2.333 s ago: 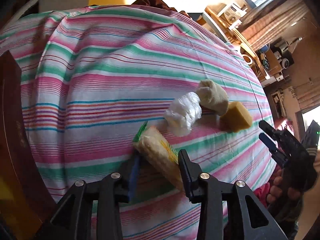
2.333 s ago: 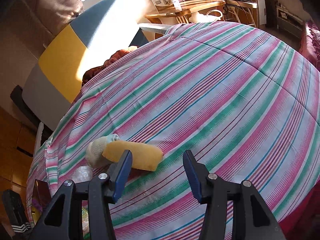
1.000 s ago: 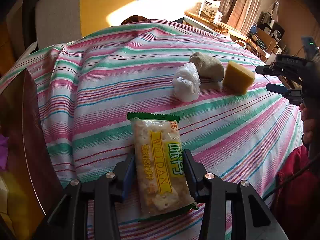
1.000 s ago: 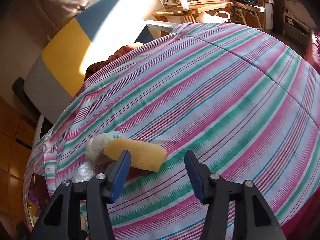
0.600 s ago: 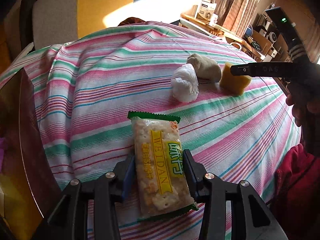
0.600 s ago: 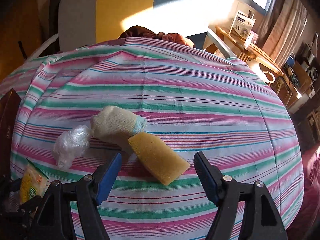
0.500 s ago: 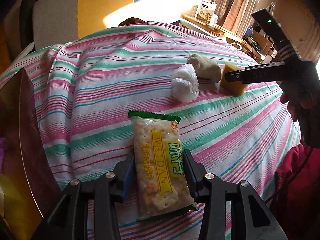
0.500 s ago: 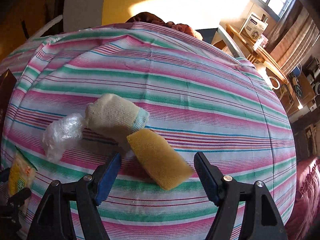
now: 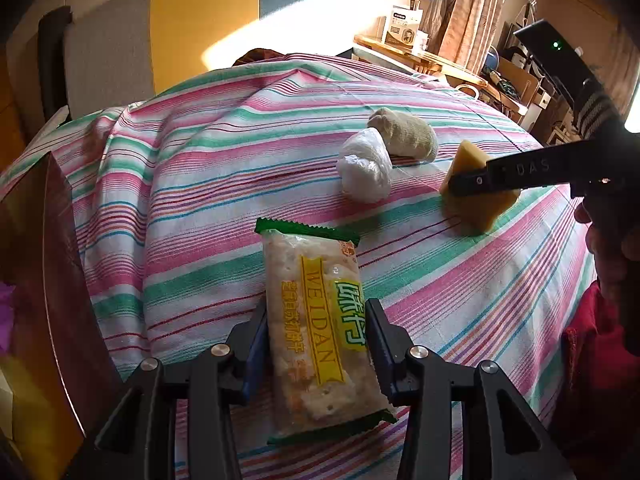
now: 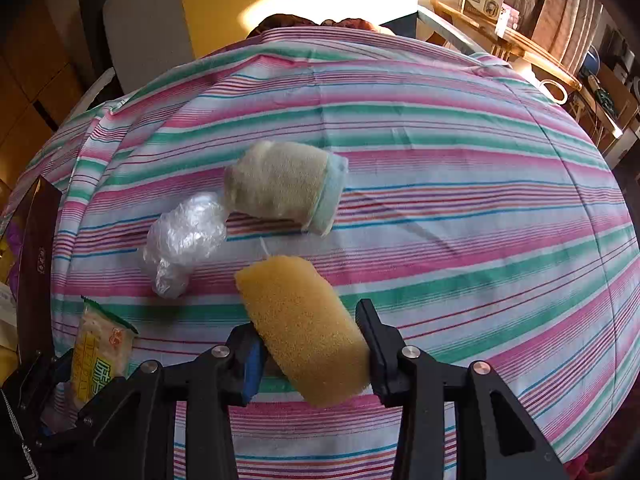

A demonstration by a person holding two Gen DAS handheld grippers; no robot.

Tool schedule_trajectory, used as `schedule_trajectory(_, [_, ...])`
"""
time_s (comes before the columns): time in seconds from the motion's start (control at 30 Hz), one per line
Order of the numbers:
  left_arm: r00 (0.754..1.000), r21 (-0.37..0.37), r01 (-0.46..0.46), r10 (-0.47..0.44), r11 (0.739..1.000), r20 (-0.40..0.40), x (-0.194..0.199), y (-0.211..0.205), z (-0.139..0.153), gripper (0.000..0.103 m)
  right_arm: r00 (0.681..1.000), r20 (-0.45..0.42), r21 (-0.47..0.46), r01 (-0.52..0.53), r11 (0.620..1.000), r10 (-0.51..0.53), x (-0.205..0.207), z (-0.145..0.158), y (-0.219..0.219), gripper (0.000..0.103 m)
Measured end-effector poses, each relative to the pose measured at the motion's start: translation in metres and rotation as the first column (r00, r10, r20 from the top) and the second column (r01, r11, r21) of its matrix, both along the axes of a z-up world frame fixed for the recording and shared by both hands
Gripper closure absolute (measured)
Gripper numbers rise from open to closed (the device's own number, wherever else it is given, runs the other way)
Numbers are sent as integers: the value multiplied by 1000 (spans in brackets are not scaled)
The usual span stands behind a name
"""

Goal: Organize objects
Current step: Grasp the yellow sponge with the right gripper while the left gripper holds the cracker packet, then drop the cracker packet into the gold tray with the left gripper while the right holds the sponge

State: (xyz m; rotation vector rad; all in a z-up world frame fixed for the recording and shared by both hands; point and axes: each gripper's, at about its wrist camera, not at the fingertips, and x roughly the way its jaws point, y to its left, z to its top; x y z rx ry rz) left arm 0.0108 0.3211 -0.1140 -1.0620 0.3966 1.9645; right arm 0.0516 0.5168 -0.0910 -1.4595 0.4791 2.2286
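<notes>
A clear cracker packet (image 9: pixel 316 344) with green ends and a yellow label lies lengthwise between my left gripper's (image 9: pixel 316 316) pads, which are shut on it just above the striped cloth (image 9: pixel 208 184). The packet (image 10: pixel 100 356) also shows at the right wrist view's lower left. My right gripper (image 10: pixel 306 328) is closing on a yellow sponge (image 10: pixel 296 300), and both pads touch its sides. In the left wrist view one black finger (image 9: pixel 520 172) crosses the tilted sponge (image 9: pixel 484 208). Beyond it lie a rolled beige sock (image 10: pixel 280 184) and a crumpled clear plastic ball (image 10: pixel 184 236).
A dark brown box (image 9: pixel 40 240) stands at the table's left edge. A grey, yellow and blue chair back (image 9: pixel 160 40) is behind the table. A person's hand (image 9: pixel 608 248) holds the right gripper's handle. Shelves and clutter fill the far right.
The right gripper rolled and swung over the sponge, widened its jaws, then closed them on its sides. The sponge now sits tilted. The left gripper and packet stayed put.
</notes>
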Motion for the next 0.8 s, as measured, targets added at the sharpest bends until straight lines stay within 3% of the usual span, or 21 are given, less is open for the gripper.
schedule_trajectory(0.2, [999,-18,1,-2,1000,-35,3,2,1,59,1000,-7,34,-10,999,10,-2,-4,-4,62])
schedule_trajectory(0.33, [1000,-19,-19,19,1000,-1,2,-1,7,60,999,2,72,-45,996,45,-6,-8,-10,63])
schedule_trajectory(0.57, [996,51,-33,37,998,-76,15,-22,50,60,999,-3,77,-49,996,49,-5,-8,-8,64])
schedule_trajectory(0.8, [986,88,-118,127,989,-111,10,-56,83,60,999,-3,85,-52,995,53,-6,-9,-9,64])
